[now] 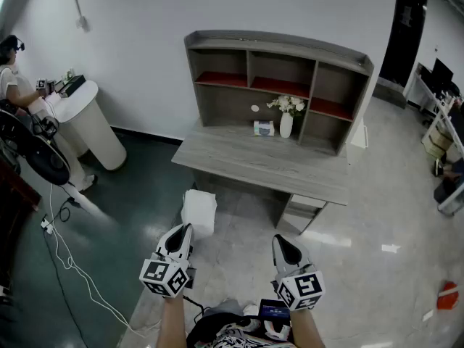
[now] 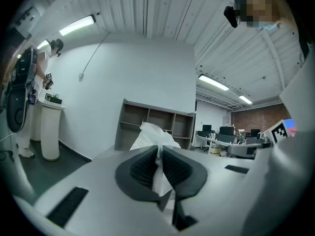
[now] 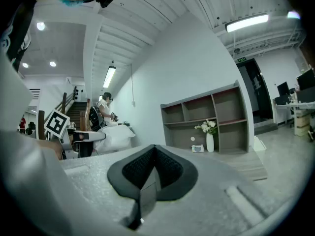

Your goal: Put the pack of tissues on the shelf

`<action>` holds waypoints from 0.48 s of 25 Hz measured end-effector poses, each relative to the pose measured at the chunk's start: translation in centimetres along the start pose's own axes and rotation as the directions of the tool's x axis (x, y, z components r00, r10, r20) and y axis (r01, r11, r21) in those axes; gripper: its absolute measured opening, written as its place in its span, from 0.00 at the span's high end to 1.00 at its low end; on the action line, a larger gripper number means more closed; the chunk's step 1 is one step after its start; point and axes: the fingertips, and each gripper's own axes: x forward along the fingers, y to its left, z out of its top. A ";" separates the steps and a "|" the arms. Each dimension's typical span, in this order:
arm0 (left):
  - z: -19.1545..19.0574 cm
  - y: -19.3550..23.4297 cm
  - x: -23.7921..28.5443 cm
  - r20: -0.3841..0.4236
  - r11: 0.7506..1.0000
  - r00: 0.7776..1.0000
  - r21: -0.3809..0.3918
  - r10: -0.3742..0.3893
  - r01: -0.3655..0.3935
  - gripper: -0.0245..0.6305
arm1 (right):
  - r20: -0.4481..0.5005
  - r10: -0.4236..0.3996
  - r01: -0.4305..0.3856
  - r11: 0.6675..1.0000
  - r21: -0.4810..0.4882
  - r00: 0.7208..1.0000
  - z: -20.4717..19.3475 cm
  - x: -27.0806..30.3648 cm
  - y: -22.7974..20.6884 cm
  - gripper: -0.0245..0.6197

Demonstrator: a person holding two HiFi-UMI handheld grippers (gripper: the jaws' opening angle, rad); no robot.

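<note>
The pack of tissues (image 1: 199, 212) is a white plastic-wrapped bundle hanging over the floor in front of the desk (image 1: 239, 167). My left gripper (image 1: 183, 230) is shut on its wrapper; in the left gripper view the crinkled white pack (image 2: 153, 133) rises between the pinched jaws (image 2: 158, 152). My right gripper (image 1: 283, 242) is beside it, shut and holding nothing (image 3: 154, 154). The grey shelf (image 1: 279, 84) with red-lined compartments stands on the desk ahead, some way off. It also shows in both gripper views (image 2: 155, 124) (image 3: 211, 116).
A white vase of flowers (image 1: 287, 120) and a small box (image 1: 264, 127) stand in the shelf's lower bay. A person stands at a white round pedestal (image 1: 90, 125) far left. White cables (image 1: 69, 263) trail on the floor. Office desks (image 1: 442, 122) are at right.
</note>
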 end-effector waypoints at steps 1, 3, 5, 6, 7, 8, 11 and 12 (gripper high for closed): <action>0.0 0.0 -0.4 -0.002 1.000 1.000 0.001 0.000 0.000 0.94 | -0.002 0.003 -0.003 1.000 -0.002 1.000 -0.1 -0.1 0.2 0.96; 0.1 -0.1 -0.9 -0.002 1.000 1.000 0.000 0.000 0.000 0.94 | -0.005 0.010 -0.010 1.000 -0.008 1.000 -0.1 0.0 0.7 0.96; 0.1 -0.3 -0.8 0.005 1.000 1.000 -0.006 -0.002 0.002 0.94 | -0.005 0.026 -0.026 0.999 -0.021 1.000 0.1 0.6 1.0 0.96; 0.1 -0.4 -0.6 0.007 1.000 1.000 -0.009 -0.004 0.004 0.94 | -0.007 0.037 -0.037 0.999 -0.027 0.999 0.1 1.1 1.1 0.96; 0.1 -0.6 -0.4 0.007 1.000 1.000 -0.011 -0.007 0.007 0.94 | -0.009 0.049 -0.050 0.998 -0.032 0.999 0.2 1.5 1.3 0.96; 0.1 -0.7 -0.2 0.007 1.000 1.000 -0.013 -0.011 0.011 0.94 | -0.009 0.062 -0.063 0.997 -0.034 0.998 0.3 2.0 1.5 0.96; 0.4 -0.7 0.8 0.014 0.999 1.000 -0.019 -0.026 0.026 0.94 | 0.006 0.089 -0.089 0.995 -0.038 0.996 0.8 3.4 1.7 0.96; 0.6 -0.6 1.4 0.016 0.999 0.999 -0.025 -0.035 0.035 0.94 | 0.011 0.090 -0.089 0.995 -0.042 0.996 1.0 4.0 1.5 0.96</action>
